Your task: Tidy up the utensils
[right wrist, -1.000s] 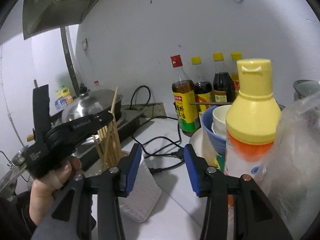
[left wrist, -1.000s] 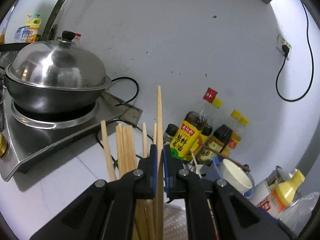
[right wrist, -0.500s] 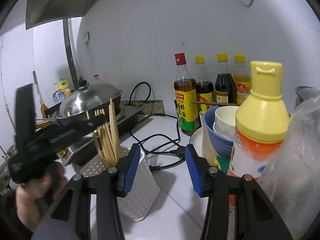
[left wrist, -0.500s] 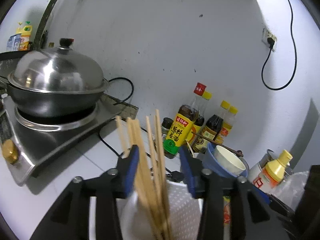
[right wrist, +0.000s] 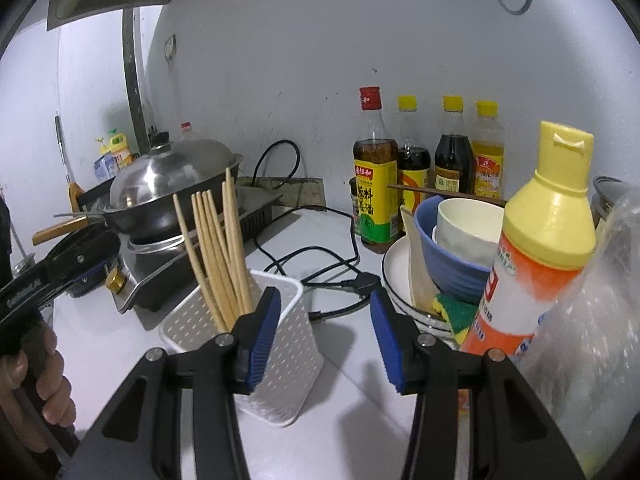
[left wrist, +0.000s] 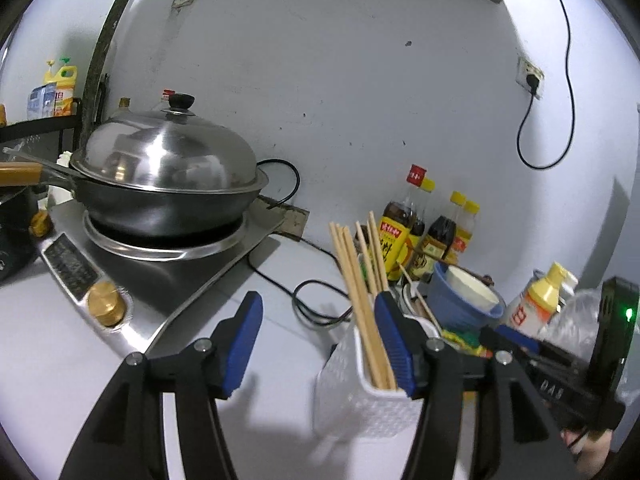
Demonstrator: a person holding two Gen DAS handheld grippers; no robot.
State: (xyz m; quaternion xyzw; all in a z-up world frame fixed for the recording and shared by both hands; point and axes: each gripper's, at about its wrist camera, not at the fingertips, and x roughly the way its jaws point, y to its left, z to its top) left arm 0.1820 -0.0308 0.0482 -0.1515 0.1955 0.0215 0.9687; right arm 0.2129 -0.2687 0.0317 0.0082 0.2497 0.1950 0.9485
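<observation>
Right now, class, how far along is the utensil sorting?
Done: wooden chopsticks stand in the white perforated holder. In hand: nothing; the left gripper and right gripper are open. Possibly left: dark chopsticks lying across the blue bowl.

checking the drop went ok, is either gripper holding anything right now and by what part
Nothing is held. The left gripper and right gripper are both open with nothing between their pads. The chopsticks stand loose in the white holder.

Pale matt wooden chopsticks [right wrist: 218,256], perforated white plastic holder [right wrist: 280,344], glossy steel wok lid [left wrist: 168,156], smooth grey countertop [left wrist: 60,360]
</observation>
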